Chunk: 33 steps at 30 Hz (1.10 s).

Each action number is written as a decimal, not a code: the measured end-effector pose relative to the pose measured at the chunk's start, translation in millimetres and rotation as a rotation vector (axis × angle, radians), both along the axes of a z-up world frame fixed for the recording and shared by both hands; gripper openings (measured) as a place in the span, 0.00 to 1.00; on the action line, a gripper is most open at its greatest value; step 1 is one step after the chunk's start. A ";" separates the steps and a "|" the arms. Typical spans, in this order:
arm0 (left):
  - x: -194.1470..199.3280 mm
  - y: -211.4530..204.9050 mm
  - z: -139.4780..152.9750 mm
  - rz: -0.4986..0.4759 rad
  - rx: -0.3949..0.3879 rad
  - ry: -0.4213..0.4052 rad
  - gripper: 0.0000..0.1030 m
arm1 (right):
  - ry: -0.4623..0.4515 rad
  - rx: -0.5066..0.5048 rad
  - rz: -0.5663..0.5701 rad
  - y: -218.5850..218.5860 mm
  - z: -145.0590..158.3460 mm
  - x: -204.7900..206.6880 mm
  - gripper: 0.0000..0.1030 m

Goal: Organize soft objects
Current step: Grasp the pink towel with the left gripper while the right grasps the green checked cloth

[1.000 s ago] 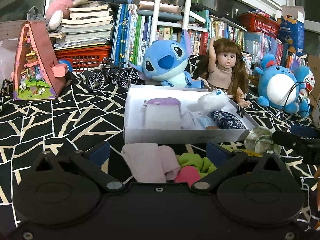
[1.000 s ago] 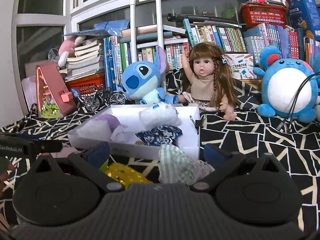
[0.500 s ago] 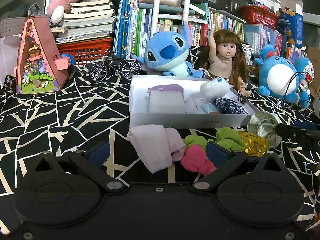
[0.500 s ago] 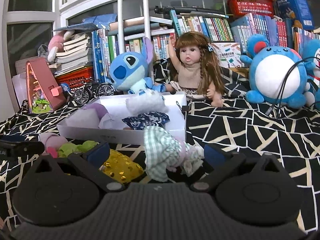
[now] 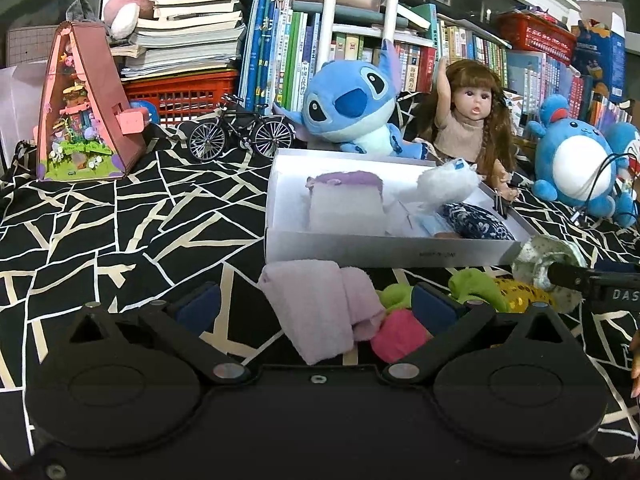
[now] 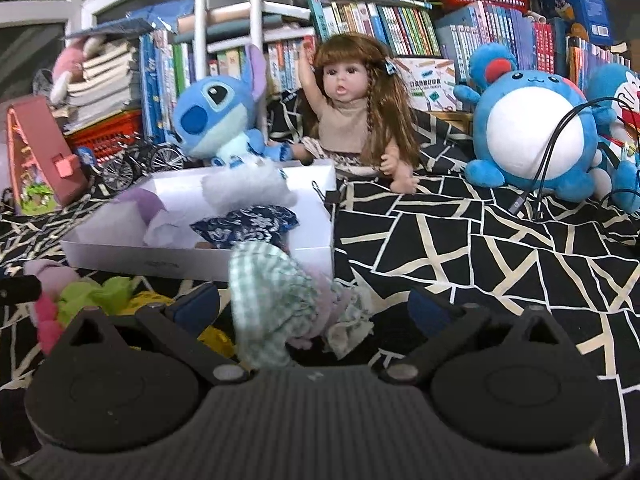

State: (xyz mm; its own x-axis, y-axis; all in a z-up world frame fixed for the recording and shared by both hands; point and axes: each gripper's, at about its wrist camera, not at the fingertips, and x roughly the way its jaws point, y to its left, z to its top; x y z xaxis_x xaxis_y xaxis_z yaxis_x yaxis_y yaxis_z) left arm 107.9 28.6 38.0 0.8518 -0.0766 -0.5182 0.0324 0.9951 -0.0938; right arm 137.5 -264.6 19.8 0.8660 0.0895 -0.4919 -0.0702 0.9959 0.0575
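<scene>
Lavender cloth [image 5: 320, 312] lies between my left gripper's [image 5: 316, 308] spread fingers, before the white box [image 5: 384, 250].
Right gripper [image 6: 314, 308], fingers apart, has edged nearer the checked cloth [image 6: 272, 296] since before.

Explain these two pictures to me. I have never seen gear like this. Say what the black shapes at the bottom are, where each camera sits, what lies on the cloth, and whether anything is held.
Each picture comes from a camera mounted on a hand-held gripper, looking forward along its two fingers. The black shapes are the gripper bodies. The left gripper has open jaws around a pale purple cloth; the right gripper has open jaws around a green checked cloth. Neither is clamped. On the patterned tablecloth stands a white box that already contains soft items. Green, pink and yellow pieces lie in front of it. Plush toys and a doll sit behind.
</scene>
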 end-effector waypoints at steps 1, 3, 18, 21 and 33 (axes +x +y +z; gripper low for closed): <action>2.0 -0.6 -0.4 0.003 0.000 0.000 0.98 | 0.012 -0.007 -0.008 0.6 -1.4 3.5 1.00; 6.0 -0.8 -1.0 0.008 -0.009 0.006 0.98 | 0.038 -0.016 -0.020 0.9 -4.9 11.3 1.00; 20.9 1.1 -11.2 0.033 -0.044 0.053 0.90 | 0.163 -0.016 -0.026 3.8 -22.1 35.8 1.00; 17.9 4.9 -9.3 0.034 -0.066 0.045 0.79 | 0.167 -0.027 -0.027 5.5 -22.4 36.5 1.00; 19.2 5.5 -11.9 0.019 -0.049 0.061 0.78 | 0.174 -0.046 -0.023 7.5 -23.6 38.7 1.00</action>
State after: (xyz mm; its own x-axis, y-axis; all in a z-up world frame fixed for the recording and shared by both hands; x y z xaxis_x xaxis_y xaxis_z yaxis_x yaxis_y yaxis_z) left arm 127.1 34.1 26.1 0.8203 -0.0876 -0.5651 0.0066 0.9896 -0.1437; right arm 176.3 -257.1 -3.8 0.7687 0.0445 -0.6380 -0.0399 0.9990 0.0216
